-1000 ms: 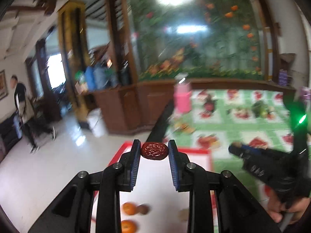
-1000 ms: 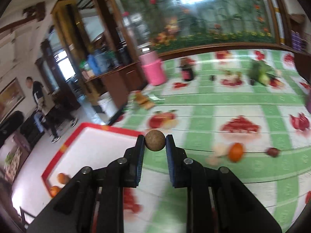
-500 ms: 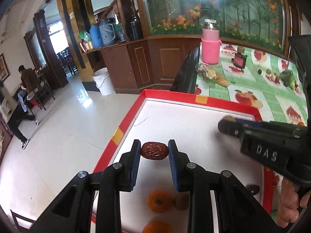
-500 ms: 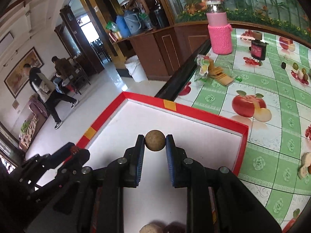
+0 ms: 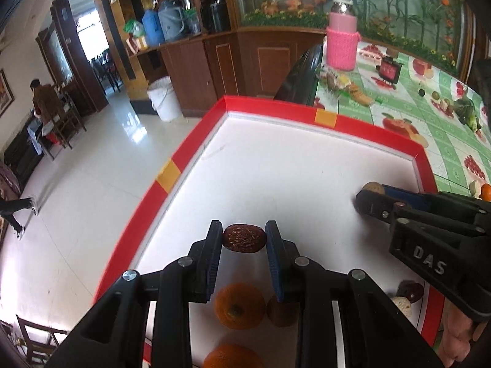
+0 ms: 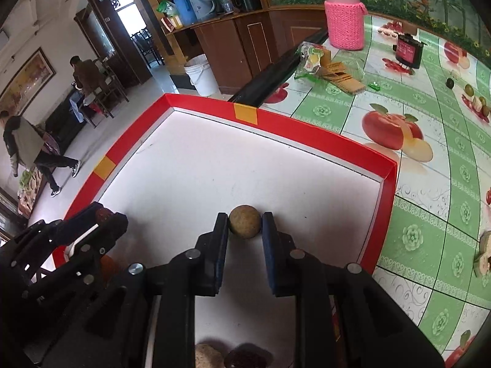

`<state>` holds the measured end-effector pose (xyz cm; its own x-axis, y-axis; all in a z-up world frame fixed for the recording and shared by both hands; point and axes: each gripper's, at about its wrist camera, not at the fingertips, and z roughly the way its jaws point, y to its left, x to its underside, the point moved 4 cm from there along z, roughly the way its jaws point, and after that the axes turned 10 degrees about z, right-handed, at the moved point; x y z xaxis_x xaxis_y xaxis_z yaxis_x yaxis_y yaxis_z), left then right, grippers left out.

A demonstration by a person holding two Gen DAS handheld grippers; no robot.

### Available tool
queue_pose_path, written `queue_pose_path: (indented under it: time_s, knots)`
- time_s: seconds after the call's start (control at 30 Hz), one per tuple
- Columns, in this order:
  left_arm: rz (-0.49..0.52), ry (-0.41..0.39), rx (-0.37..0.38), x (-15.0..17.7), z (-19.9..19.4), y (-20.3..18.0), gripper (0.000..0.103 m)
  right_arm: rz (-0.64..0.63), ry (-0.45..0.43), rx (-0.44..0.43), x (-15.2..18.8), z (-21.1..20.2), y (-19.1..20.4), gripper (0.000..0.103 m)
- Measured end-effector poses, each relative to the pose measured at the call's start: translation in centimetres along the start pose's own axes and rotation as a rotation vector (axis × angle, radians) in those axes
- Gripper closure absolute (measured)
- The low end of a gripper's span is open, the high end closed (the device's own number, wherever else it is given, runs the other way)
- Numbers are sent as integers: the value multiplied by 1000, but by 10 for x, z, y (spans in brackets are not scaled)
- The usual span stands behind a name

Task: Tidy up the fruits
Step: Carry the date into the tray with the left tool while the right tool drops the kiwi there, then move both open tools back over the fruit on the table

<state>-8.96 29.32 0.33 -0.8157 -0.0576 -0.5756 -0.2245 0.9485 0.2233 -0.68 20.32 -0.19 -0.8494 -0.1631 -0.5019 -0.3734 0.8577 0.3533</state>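
Left gripper (image 5: 244, 239) pinches a dark red wrinkled date (image 5: 244, 239) between its blue pads, above the white floor of a red-rimmed tray (image 5: 270, 104). Right gripper (image 6: 245, 225) is clamped on a round tan-brown fruit (image 6: 245, 221), also over the tray floor, toward its right wall. Whether either fruit touches the floor, cannot tell.

Tray edges: far rim red with an orange-yellow patch (image 6: 245, 113), left rim red with a second patch (image 6: 104, 168). Left rim hangs over a shiny tiled floor (image 5: 76, 199); far corner points at a white bucket (image 5: 164, 98) by a wooden cabinet (image 5: 245, 61). Right rim borders a green fruit-print tablecloth (image 6: 429, 214).

Open room: the middle and far part of the tray floor is bare white, wide space ahead of both grippers. Near end is crowded: in the left view two oranges (image 5: 239, 305) below the jaws, one more brown fruit (image 5: 280, 311) just beside the upper orange. By the right rim sit a pale lumpy piece (image 5: 402, 305) and a dark red one (image 5: 409, 291) next to it. The two grippers are apart, left one near the left rim, right one near the right rim.

On the cloth beyond the tray: pink knit-covered jar (image 6: 345, 15), dark small jar (image 6: 408, 50), snack wrapper with crackers (image 6: 331, 70), small fruits scattered far right. An orange (image 5: 486, 190) lies on the cloth just outside the right rim. People in the background room, well apart.
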Motion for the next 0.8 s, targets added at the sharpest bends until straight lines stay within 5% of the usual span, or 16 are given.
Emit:
queue_pose_path:
  time_s: [0.23, 0.47, 0.8]
  knots:
    - [-46, 42, 5, 7, 2, -2, 73, -31, 10, 8, 5, -2, 1, 78]
    - [-63, 38, -62, 7, -12, -7, 33, -35, 23, 22, 8, -9, -10, 71]
    - [19, -77, -86, -17, -58, -51, 24, -15, -123, -66, 2, -75, -38, 61]
